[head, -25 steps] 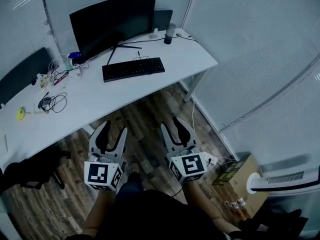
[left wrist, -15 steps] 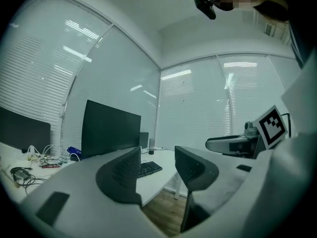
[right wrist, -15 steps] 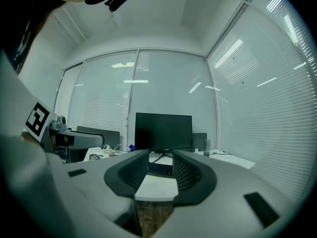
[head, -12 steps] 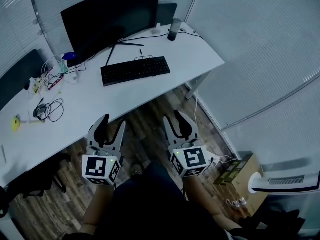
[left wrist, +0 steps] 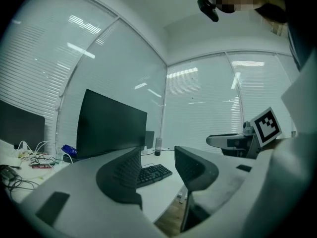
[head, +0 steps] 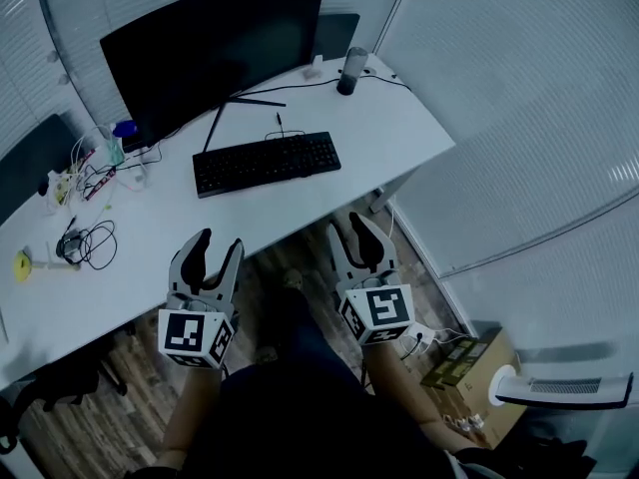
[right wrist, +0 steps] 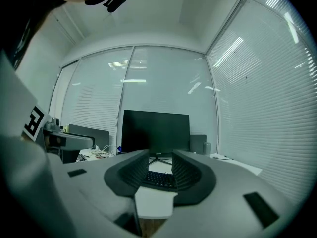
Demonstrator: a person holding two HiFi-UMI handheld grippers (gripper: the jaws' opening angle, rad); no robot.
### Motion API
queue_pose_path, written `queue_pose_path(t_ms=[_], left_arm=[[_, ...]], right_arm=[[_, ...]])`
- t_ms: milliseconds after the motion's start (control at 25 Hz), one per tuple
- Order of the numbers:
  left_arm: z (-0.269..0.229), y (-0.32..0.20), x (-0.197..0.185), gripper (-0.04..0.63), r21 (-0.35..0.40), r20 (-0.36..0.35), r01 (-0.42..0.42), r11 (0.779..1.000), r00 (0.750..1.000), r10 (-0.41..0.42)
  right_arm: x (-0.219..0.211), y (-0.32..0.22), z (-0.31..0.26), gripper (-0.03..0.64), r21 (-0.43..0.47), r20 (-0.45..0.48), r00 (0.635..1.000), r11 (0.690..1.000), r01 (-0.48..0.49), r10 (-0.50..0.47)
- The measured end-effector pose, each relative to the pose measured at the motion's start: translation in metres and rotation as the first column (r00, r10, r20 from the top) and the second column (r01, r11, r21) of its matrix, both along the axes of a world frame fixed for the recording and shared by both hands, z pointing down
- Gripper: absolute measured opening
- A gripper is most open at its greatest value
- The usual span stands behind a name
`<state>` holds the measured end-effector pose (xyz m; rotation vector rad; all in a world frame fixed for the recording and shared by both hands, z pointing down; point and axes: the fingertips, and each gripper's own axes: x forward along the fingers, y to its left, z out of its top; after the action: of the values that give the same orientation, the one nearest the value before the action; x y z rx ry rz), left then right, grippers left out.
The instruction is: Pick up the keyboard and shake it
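Field notes, approach stage.

- The keyboard [head: 267,163] lies flat on the white counter [head: 399,118], in the upper centre of the head view, just in front of the monitor [head: 220,43] stand. It is untouched and not yet lifted.
- Its long axis runs left to right across the frame, with the right end a little higher in the picture.
- The left gripper [head: 218,242] sits at lower left and the right gripper [head: 354,230] at lower centre. Both are on the near side of the counter's front edge, over the wooden floor.
- Both grippers are well apart from the keyboard, which lies straight ahead of them, upward in the frame.
- The keyboard's left end lines up roughly above the left gripper, its right end roughly above the right one. We judge neither gripper clearly nearer.
- Both grippers stand partly open with nothing between the pads. In each gripper view the keyboard shows only far off, through the gap.
- We judge that the next move is a forward reach, one gripper to each short end, so that the long axis spans between them.
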<state>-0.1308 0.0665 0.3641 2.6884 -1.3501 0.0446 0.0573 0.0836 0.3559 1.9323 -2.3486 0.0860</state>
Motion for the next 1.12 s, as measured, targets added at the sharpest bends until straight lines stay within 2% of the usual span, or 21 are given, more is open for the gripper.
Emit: queue_pose_path(t_ms=[320, 680, 760, 920, 1120], left_arm=[[0.016, -0.110, 0.017, 0.213, -0.005, 0.010, 0.075, 0.997, 0.997, -0.075], [0.059, -0.200, 0.024, 0.213, -0.068, -0.001, 0.162, 0.984, 0.987, -0.163], [0.070, -0.215, 0.021, 0.213, -0.092, 0.000, 0.184, 0.979, 0.983, -0.185], [0.095, -0.237, 0.011, 0.213, -0.145, 0.050, 0.239, 0.960, 0.971, -0.234], [0.128, -0.258, 0.000, 0.213, -0.220, 0.099, 0.273, 0.937, 0.961, -0.257]], right_arm=[[0.047, -0.124, 0.028, 0.149, -0.008, -0.041, 0.997, 0.998, 0.058, -0.059], [0.084, -0.232, 0.090, 0.149, -0.102, -0.042, 0.986, 0.982, 0.156, -0.161], [0.090, -0.250, 0.105, 0.149, -0.130, -0.046, 0.983, 0.977, 0.171, -0.178], [0.100, -0.279, 0.128, 0.149, -0.195, -0.033, 0.978, 0.961, 0.197, -0.207], [0.112, -0.300, 0.162, 0.152, -0.280, -0.046, 0.971, 0.936, 0.214, -0.236]])
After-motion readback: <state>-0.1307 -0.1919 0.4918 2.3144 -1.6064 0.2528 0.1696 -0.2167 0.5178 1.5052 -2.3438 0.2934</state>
